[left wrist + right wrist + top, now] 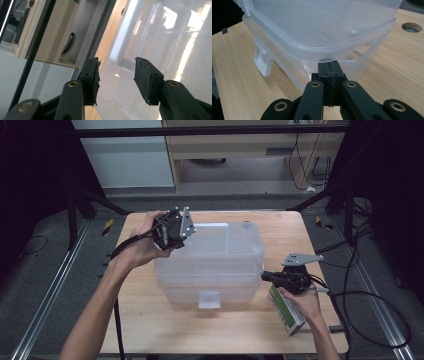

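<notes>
My right hand-held gripper (329,67), clenched empty, props the lid (324,30); my released left hand-held gripper (116,75) risks letting it slip.

My desk (150,330) is pale wood with rounded corners and a round hole near its far right corner. It stands on grey carpet floor (35,285) crossed by a metal rail (47,300) on the left and another on the right. Yellow-and-black tape marks (107,226) sit on the floor at either side. Beyond the far edge stand a white panel (125,165) and a light wooden cabinet (235,145). Black cables (305,170) hang at the far right, and the outer sides are dark.
</notes>
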`<state>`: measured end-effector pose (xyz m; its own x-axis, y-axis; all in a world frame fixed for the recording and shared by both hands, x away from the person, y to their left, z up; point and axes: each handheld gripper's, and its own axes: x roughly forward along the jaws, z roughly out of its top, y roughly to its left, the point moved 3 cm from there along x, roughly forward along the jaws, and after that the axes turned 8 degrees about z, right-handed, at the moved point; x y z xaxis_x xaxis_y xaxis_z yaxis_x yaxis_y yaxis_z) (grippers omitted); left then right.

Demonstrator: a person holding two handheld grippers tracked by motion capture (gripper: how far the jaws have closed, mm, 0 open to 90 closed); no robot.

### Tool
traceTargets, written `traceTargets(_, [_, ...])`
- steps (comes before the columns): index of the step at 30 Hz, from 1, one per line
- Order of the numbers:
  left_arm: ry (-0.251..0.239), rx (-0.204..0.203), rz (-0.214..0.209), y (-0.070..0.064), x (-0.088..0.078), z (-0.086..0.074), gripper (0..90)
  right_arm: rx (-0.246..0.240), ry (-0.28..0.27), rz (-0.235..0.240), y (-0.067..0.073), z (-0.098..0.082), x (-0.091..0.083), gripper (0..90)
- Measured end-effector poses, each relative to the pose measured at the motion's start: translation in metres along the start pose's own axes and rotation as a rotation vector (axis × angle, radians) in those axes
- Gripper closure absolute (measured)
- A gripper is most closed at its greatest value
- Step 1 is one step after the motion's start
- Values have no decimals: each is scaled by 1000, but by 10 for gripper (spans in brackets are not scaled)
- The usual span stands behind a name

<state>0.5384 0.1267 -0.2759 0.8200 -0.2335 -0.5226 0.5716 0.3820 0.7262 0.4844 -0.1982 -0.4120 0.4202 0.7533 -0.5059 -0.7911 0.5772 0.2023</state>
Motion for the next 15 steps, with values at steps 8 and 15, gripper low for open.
traceTargets(8, [-31, -174, 46, 12, -12, -35, 606, -2, 1, 1, 0, 0, 0, 900])
traceTargets(15, [-22, -264, 79, 17, -18, -56, 674, 0, 2, 2, 0, 1, 0, 900])
